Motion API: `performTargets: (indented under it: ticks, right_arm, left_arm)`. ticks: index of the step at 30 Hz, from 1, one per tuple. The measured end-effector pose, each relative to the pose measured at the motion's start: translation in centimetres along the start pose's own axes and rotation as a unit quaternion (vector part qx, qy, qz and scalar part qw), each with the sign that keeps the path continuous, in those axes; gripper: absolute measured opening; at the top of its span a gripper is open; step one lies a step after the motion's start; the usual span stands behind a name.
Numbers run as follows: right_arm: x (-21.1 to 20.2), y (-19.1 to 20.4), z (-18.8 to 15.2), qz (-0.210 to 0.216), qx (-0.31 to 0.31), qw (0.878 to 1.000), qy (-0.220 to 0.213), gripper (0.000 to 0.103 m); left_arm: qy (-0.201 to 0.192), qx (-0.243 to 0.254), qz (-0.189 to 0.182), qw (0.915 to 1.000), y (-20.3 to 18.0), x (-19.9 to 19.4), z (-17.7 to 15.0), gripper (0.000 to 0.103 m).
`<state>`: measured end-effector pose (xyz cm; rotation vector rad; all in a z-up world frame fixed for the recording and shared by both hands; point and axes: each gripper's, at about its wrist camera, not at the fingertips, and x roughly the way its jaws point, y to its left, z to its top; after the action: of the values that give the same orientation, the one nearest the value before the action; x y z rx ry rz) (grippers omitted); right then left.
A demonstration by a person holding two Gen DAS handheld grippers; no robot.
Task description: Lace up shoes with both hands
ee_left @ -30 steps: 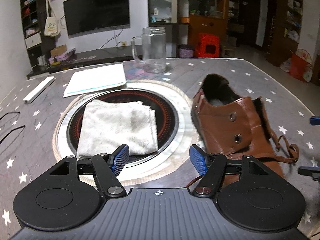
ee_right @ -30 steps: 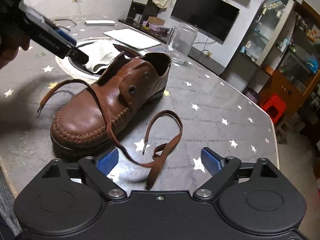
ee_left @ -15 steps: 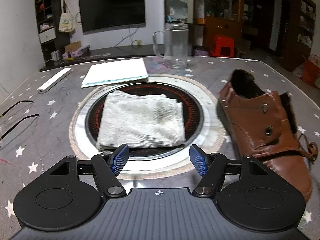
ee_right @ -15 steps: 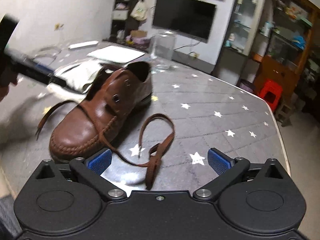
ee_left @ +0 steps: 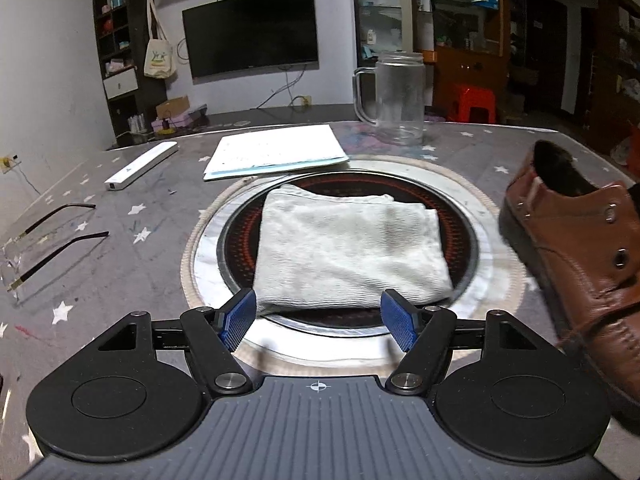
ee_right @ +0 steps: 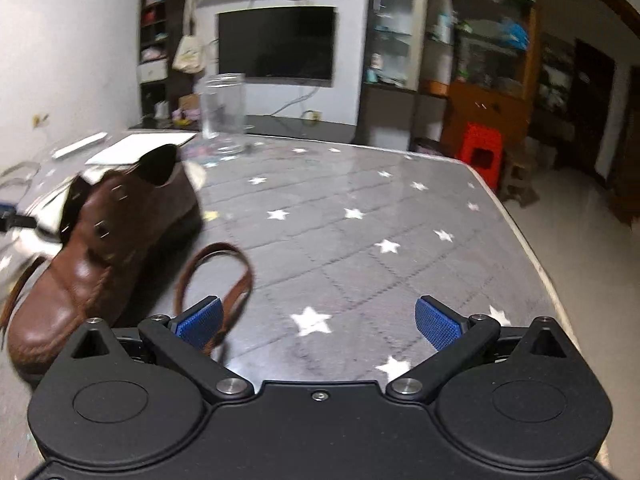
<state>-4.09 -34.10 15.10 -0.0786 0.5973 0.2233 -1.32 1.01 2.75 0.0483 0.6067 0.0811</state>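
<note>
Left wrist view: the left gripper [ee_left: 318,315] hangs over a folded cloth [ee_left: 348,250], jaws opening, nothing between them. The right gripper [ee_right: 318,318] stands spread wide beside the brown shoe [ee_right: 108,248] and its loose lace [ee_right: 224,280].

Dim indoor light falls from overhead. The left view is sharp; the right view is motion-blurred, smearing the shoe [ee_right: 100,248] and lace [ee_right: 224,276]. Fisheye bends the edges, corners go dark, and the bench [ee_right: 360,232] shows soft glare.

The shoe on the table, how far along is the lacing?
Barely begun. The brown shoe shows empty upper eyelets, and its lace lies looped loose on the table. Neither the left tool, jaws opening, nor the open right tool holds anything. Threading and tying remain.
</note>
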Motion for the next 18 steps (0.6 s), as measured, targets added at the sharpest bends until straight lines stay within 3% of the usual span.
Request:
performTargets:
  ticks: [6,18]
  right_arm:
    - [1.9,-1.5,-0.4,-0.024,0.025,0.999,0.001,0.103]
    - [3.6,-1.1,-0.4,-0.024,0.023,0.999,0.016,0.103]
  left_arm:
    - [0.0,0.001,-0.008,1.0,0.6,1.0,-0.2,0.072]
    - [0.008,0.006,-0.016,0.9998,1.1,2.0,-0.4,0.074]
